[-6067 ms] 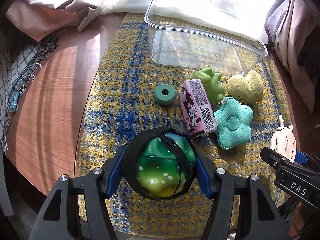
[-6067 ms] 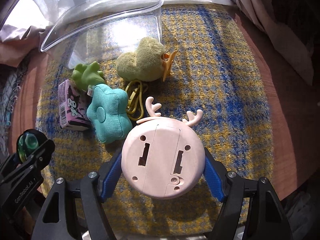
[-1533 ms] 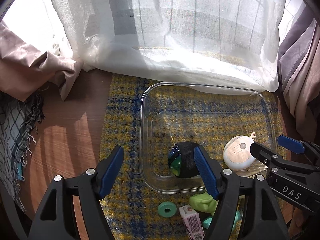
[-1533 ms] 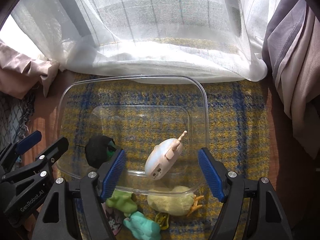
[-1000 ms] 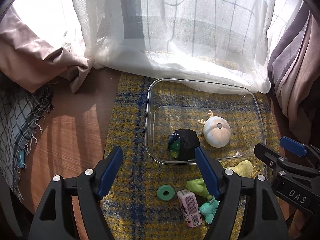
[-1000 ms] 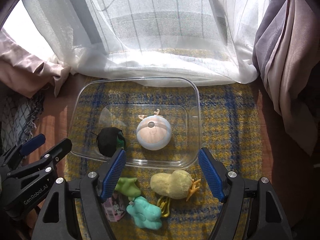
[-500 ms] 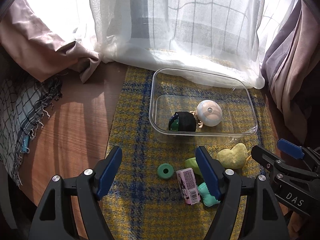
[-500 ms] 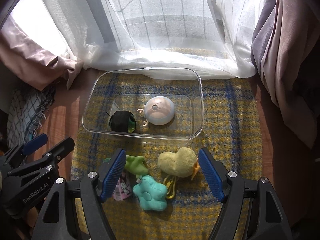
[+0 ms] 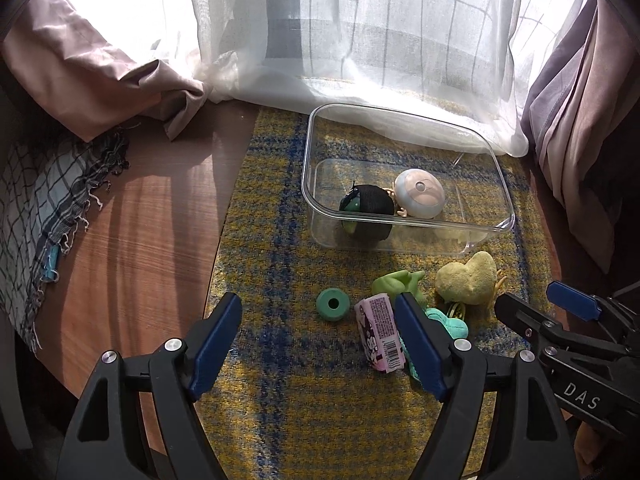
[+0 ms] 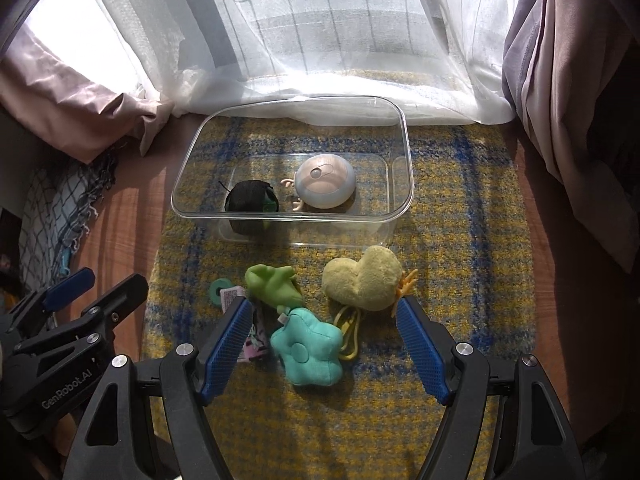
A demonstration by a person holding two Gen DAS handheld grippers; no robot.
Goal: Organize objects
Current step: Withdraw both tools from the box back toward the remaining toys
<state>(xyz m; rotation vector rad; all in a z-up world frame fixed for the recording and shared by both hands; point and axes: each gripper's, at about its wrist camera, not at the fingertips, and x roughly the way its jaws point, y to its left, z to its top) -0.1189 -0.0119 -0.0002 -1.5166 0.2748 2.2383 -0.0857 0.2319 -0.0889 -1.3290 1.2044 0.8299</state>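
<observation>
Left-wrist view showed the left gripper point(image 9: 318, 346) gaping empty, jaws just widened; right gripper point(image 10: 324, 346) likewise held nothing, seemingly above the teal flower plush point(image 10: 308, 354).

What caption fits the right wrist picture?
Open right gripper above teal flower plush; round pink toy inside clear plastic bin.

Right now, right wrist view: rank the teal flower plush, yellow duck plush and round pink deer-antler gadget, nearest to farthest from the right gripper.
1. Teal flower plush: on the plaid mat, between the open jaws of the right gripper, toward the left jaw.
2. Yellow duck plush: just beyond the jaws, right of centre.
3. Round pink deer-antler gadget: farthest, inside the clear plastic bin.
</observation>
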